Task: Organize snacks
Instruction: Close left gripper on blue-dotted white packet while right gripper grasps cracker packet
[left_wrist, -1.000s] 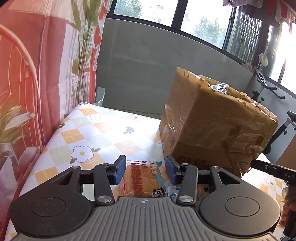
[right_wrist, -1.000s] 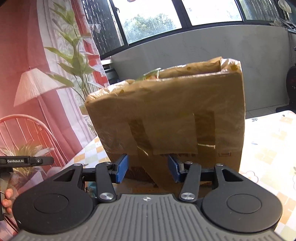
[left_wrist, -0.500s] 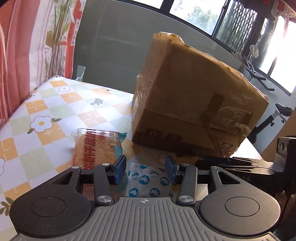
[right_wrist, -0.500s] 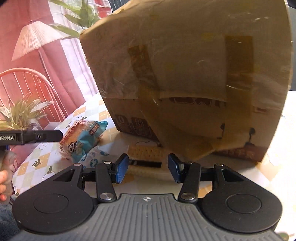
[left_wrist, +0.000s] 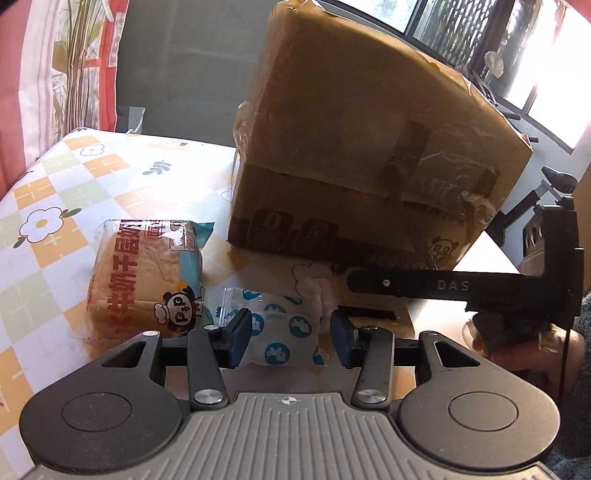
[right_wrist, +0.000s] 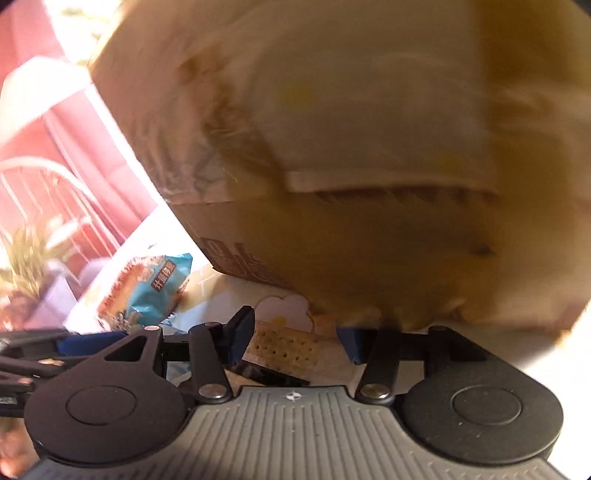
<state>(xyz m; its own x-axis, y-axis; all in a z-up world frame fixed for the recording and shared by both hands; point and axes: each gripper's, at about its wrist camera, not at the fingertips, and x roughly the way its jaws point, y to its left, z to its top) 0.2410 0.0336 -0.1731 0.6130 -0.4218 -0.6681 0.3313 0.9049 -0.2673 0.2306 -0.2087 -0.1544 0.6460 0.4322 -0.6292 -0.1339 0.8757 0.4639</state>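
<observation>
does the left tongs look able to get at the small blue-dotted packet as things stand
Probably yes. The left tongs stand open with the packet lying between the fingers on the table, nothing over it. The bread pack lies just left and the box behind, neither blocking the way.

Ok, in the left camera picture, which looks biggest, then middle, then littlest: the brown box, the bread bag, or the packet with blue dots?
1. Brown box, biggest even though it sits farthest back.
2. Bread bag.
3. Blue-dotted packet, littlest, though part hides behind the claw's pads, so the gap from the bread is unsure.
</observation>
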